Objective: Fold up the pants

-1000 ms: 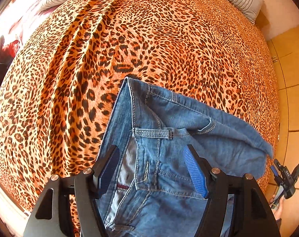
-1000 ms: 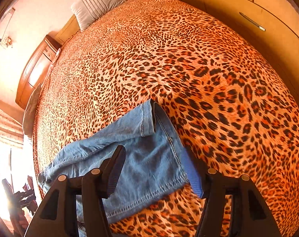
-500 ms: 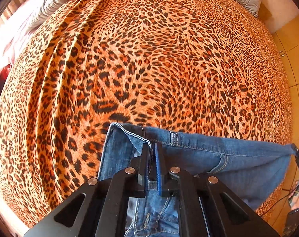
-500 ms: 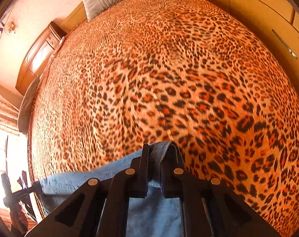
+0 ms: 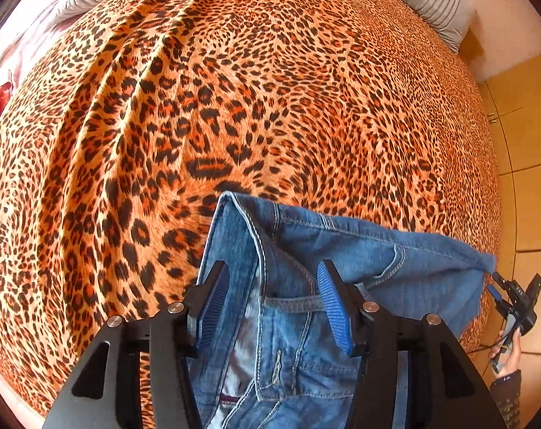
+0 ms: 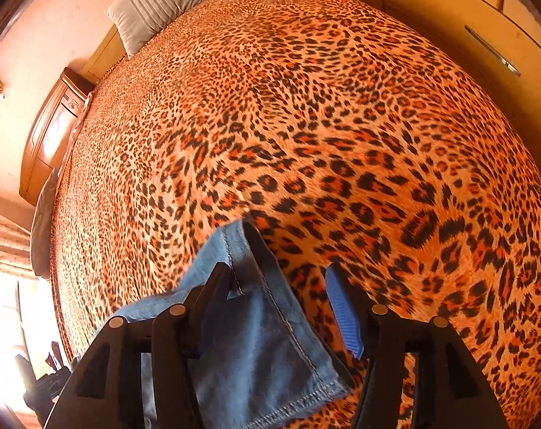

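Jeans (image 5: pixel 306 321) lying on the leopard bedspread (image 5: pixel 234 107), both grippers (image 5: pixel 274 304) (image 6: pixel 281 307) just opening off waistband and hem: lifting clear without snagging denim, then smoothing the fold.

both wrist views steeply down — shared bedspread (image 5: pixel 270 107)

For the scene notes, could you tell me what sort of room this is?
Most likely a bedroom: a wide bed under a leopard-print bedspread, a striped pillow at its head, and wooden wardrobe doors alongside.
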